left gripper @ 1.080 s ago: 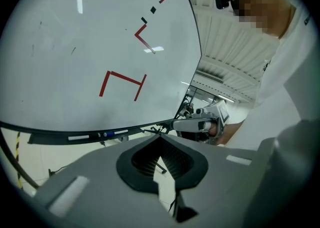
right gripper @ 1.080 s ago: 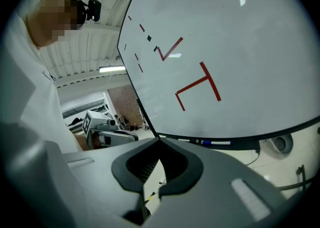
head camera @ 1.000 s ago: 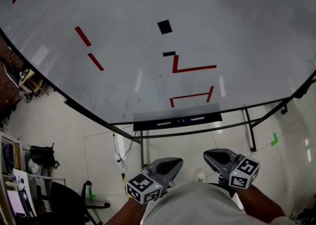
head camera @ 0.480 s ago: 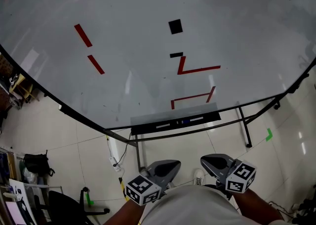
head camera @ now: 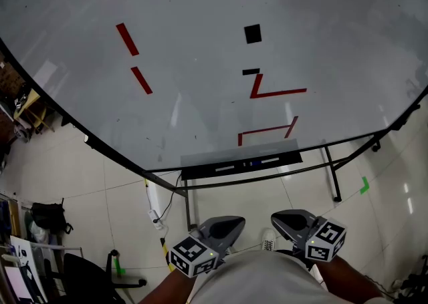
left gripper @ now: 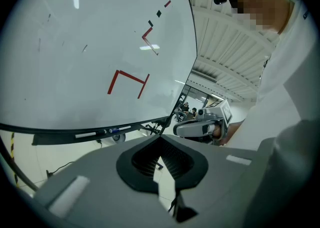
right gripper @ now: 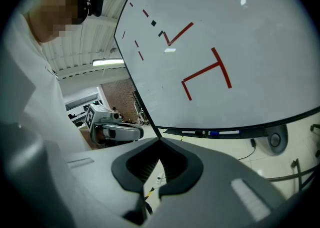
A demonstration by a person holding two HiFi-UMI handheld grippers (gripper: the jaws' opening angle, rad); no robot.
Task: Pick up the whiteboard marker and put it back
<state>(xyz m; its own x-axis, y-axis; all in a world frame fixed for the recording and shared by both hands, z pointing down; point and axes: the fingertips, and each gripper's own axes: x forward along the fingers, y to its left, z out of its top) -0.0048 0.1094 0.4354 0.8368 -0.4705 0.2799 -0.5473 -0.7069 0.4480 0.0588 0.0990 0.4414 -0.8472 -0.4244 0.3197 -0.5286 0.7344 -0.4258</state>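
Whiteboard [head camera: 200,62] fills the far side, red tape marks on it, with a black tray [head camera: 200,170] along its bottom edge. My left hand-held gripper [head camera: 239,220] and right hand-held gripper [head camera: 277,216] sit near my body, well apart from the tray. Both have jaws together with nothing between them. Whiteboard marker [head camera: 251,163], blue bit showing, lies flat mid-tray, with pale pen-like pieces either side, too small to sort. Fits marker awaiting pickup or already put back. Any reach there: come in level with the tray, jaws across the barrel, clear of the board face.
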